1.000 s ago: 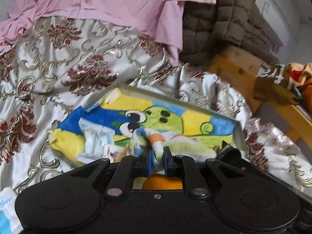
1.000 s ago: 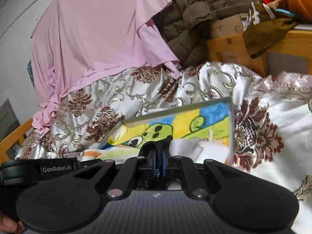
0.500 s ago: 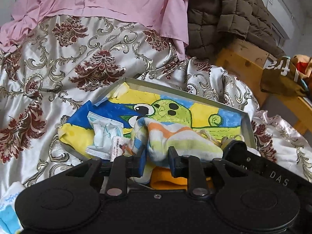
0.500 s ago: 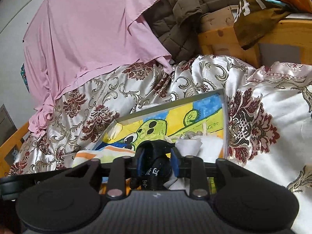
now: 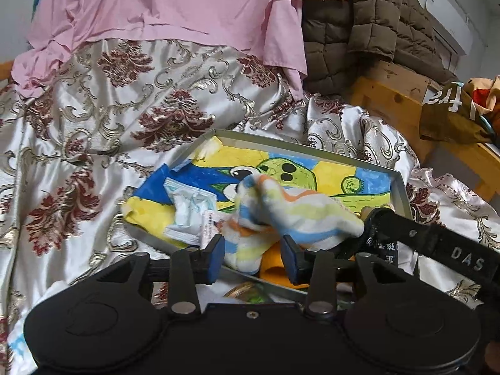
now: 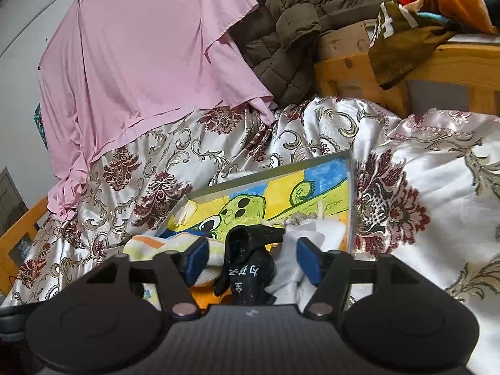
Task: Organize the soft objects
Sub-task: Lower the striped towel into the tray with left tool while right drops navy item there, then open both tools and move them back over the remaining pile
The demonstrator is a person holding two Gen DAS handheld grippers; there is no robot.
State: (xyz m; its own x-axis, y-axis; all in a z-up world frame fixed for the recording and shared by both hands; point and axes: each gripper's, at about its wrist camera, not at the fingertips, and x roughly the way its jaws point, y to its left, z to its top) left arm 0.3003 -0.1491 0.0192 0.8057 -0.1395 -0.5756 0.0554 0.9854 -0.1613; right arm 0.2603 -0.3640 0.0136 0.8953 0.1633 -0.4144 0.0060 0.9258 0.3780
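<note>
The left gripper [image 5: 253,256] has just been opening; its blue pads [image 5: 216,257] stand apart on either side of a pastel-striped cloth [image 5: 290,212], whose lower fold hangs between them without being pressed. The right gripper [image 6: 251,261] has likewise just been spreading wide, and a black sock [image 6: 247,268] printed with white characters lies loose between its pads, touching neither.

Both soft things rest at the near edge of a shallow grey-rimmed tray [image 5: 312,147] whose floor bears a painted green cartoon creature on yellow and blue. The striped cloth covers the tray's near middle, over something orange [image 5: 273,268]. A crumpled wrapper [image 5: 190,209] lies toward the near left corner, and white cloth [image 6: 315,234] fills the near right corner. The far half of the tray floor is open.

The tray sits on a brocade bedspread [image 5: 109,131]. A pink garment [image 5: 175,9] and a brown quilted jacket [image 5: 353,31] hang beyond its far edge. The right gripper's arm, seen from the left wrist, reads "DAS" [image 5: 467,261].
</note>
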